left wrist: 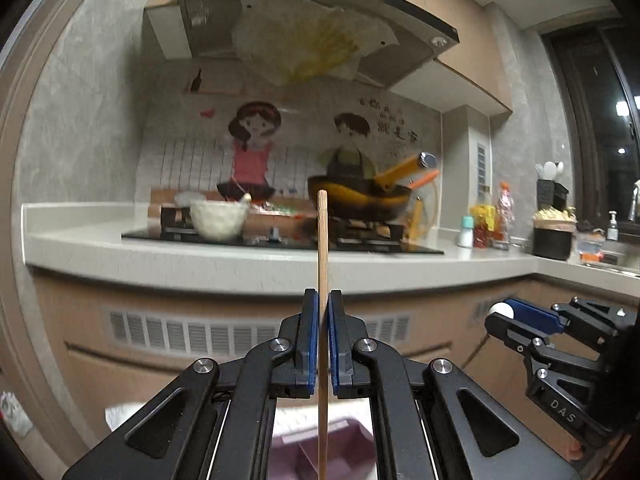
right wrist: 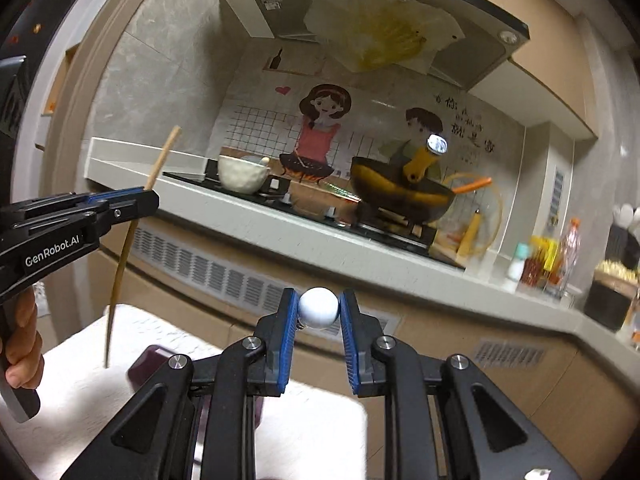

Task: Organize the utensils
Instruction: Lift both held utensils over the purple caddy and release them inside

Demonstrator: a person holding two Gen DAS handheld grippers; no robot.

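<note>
My left gripper (left wrist: 323, 300) is shut on a wooden chopstick (left wrist: 322, 248) that stands upright between its blue pads, its lower end over a purple compartment tray (left wrist: 304, 452). From the right wrist view the left gripper (right wrist: 144, 196) holds the chopstick (right wrist: 120, 264) tilted above a white table (right wrist: 80, 392). My right gripper (right wrist: 319, 304) is shut on a utensil with a round white knob end (right wrist: 319, 307); the rest of it is hidden. It also shows at the right of the left wrist view (left wrist: 510, 312), knob (left wrist: 501, 311) at its tip.
A kitchen counter (left wrist: 200, 264) runs across ahead, with a stove, a white bowl (left wrist: 218, 216) and a yellow wok (left wrist: 360, 196). Bottles (left wrist: 488, 220) and a black utensil holder (left wrist: 550, 194) stand at the right. Cabinet fronts with a vent grille (left wrist: 192, 334) lie below.
</note>
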